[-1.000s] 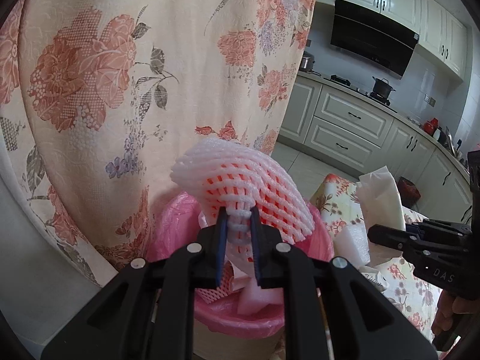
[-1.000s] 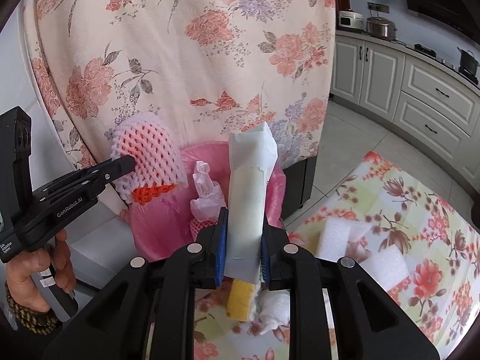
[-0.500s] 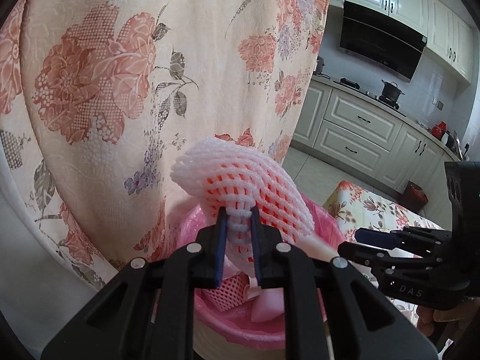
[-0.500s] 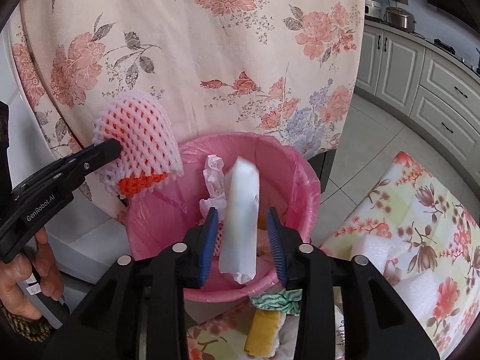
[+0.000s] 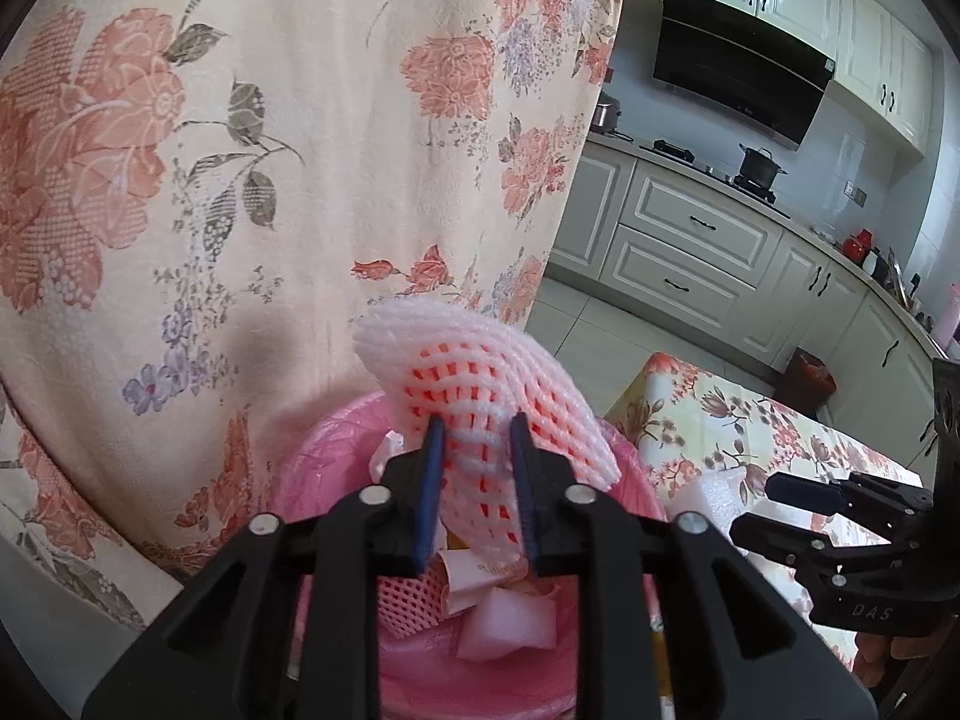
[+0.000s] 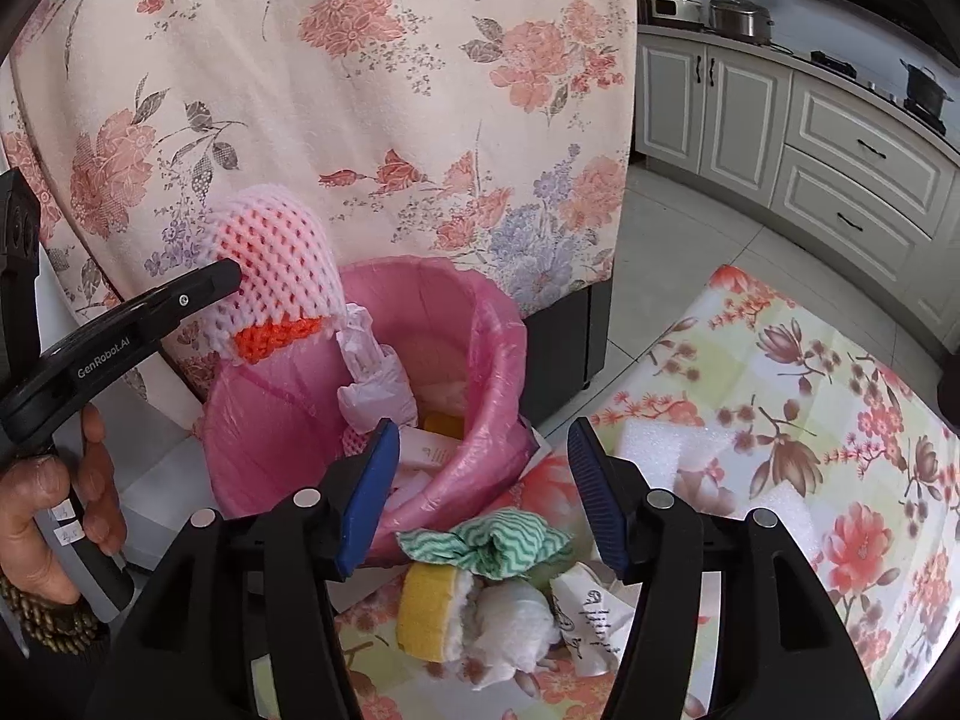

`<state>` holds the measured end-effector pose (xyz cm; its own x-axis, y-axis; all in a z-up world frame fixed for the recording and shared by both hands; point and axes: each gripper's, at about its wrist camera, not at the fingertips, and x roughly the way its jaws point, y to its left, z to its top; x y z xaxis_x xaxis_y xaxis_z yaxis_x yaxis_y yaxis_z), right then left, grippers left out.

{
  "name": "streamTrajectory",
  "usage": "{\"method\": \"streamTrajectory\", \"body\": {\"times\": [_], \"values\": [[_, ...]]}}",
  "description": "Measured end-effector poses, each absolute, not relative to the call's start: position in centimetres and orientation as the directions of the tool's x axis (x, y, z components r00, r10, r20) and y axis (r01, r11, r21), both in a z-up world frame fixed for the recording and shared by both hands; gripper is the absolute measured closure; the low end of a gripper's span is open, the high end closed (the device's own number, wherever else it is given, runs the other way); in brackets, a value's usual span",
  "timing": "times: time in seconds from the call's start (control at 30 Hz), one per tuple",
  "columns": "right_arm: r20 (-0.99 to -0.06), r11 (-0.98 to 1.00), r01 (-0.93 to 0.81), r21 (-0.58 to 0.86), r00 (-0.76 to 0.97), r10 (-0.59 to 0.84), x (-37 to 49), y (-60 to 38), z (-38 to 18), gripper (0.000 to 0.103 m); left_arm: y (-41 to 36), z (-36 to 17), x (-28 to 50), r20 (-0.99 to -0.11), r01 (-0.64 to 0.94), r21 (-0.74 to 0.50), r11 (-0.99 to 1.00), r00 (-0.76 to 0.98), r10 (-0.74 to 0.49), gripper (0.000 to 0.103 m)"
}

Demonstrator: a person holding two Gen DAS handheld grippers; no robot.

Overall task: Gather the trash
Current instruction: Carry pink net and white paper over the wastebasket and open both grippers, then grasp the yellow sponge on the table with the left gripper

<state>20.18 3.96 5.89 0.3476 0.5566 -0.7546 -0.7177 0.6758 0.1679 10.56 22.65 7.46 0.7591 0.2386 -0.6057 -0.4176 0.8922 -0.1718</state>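
Note:
A pink-lined bin (image 6: 486,354) stands beside the floral table. My left gripper (image 5: 474,426) hangs over it; its jaws are opening, but the pads still touch the white-and-orange foam net (image 5: 480,372) standing up between them. From the right wrist view, that left gripper (image 6: 222,276) holds the net (image 6: 270,264) above the bin's left rim. My right gripper (image 6: 483,429) is near the bin's front edge, its jaws opening with nothing between them. A white paper wrapper (image 6: 429,450) lies inside the bin among other scraps.
On the floral tablecloth (image 6: 840,420) lie a green-and-white cloth (image 6: 486,546), a yellow sponge (image 6: 426,612), a white wad (image 6: 510,618) and white foam blocks (image 6: 654,450). A floral curtain (image 6: 360,90) hangs right behind the bin. Kitchen cabinets (image 6: 870,168) line the far wall.
My right gripper let go of the white paper roll, which dropped into the bin, and its jaws spread wide. My left gripper moved further over the bin and its jaws began to part.

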Motion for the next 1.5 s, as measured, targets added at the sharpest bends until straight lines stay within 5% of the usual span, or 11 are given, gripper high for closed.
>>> {"method": "streamTrajectory", "body": {"times": [0.03, 1.5], "values": [[-0.754, 0.682, -0.711, 0.171, 0.351, 0.555, 20.3, 3.5, 5.8, 0.045, 22.6, 7.3, 10.9, -0.608, -0.412, -0.179, 0.894, 0.760, 0.229, 0.056], [-0.811, 0.807, -0.545, 0.229, 0.351, 0.467, 18.7, -11.2, -1.9, 0.038, 7.5, 2.9, 9.5, -0.718, -0.266, -0.170, 0.949, 0.693, 0.065, 0.055]]}}
